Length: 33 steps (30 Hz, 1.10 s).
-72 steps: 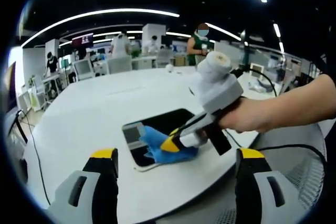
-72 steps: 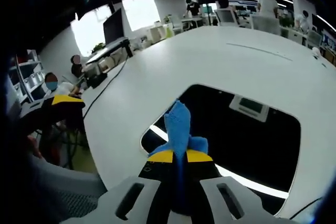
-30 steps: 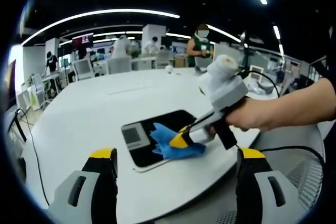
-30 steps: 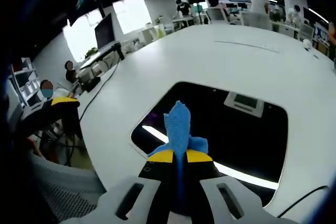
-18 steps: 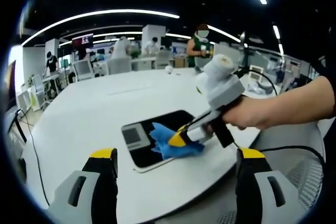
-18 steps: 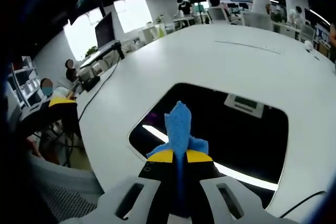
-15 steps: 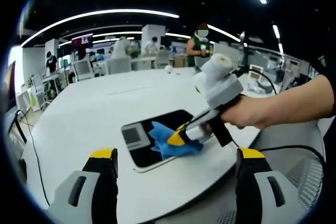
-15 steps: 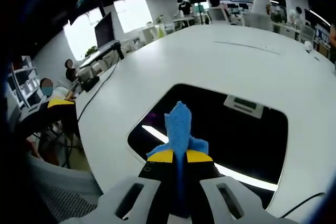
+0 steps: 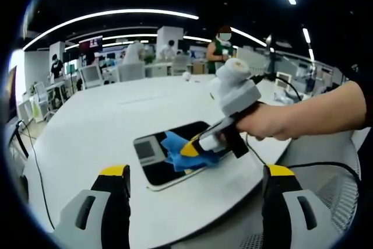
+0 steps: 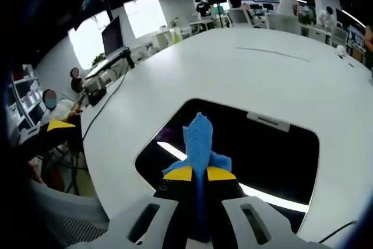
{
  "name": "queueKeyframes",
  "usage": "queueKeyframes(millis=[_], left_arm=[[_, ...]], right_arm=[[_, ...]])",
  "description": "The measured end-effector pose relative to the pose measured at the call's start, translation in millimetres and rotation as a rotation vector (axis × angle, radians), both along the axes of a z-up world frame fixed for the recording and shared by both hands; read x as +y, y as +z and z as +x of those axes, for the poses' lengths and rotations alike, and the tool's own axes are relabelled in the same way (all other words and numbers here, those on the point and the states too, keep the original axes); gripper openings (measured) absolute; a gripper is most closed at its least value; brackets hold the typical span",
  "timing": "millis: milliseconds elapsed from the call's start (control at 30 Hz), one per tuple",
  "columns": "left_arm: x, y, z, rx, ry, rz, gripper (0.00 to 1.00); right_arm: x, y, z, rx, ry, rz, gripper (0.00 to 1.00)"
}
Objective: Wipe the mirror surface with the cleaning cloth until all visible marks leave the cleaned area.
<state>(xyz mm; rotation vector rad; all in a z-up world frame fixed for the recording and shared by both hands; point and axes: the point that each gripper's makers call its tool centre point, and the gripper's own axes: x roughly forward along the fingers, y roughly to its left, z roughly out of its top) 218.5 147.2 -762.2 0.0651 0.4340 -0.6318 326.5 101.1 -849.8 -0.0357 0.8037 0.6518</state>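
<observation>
Nearest in the left gripper view, the left gripper point(image 9: 192, 202) is hovering at the near edge of the white table point(image 9: 87, 132) with its yellow-tipped jaws standing wide apart and nothing between them; it is probably being kept back so the mirror is left free for the wiping.

Just beyond, the mirror point(image 9: 156, 164) is lying flat on the table near its near edge, its dark face reflecting a ceiling unit, so the cloth can be pressed down onto it. The right gripper point(image 9: 192, 148) is reaching in from the right, clenched on the blue cleaning cloth point(image 9: 175, 147), which is bunched under its tips and touching the mirror toward its right half. The person's hand point(image 9: 262, 123) is wrapping the handle, forearm stretching off right, the tool sloping down and leftward.

In the right gripper view, the right gripper point(image 10: 196, 174) is pinching the cleaning cloth point(image 10: 198, 141) between closed jaws, a tuft sticking up over the mirror point(image 10: 274, 155), whose glass is showing a bright reflected streak.

Farther off, people are standing among desks across the room.
</observation>
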Motion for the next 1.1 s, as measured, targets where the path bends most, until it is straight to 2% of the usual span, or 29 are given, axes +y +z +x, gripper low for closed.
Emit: queueKeyframes(millis=[600,1100], left_arm=[[1,-1.8,0.1,0.009,0.003,0.003,0.95],[-1,-2.0,-0.7,0.012,-0.009,0.006,0.95]], right_arm=[[0,0.6,33,-0.045,0.011,-0.037,0.01],[0,0.9,63,-0.048,-0.007,-0.051,0.01]])
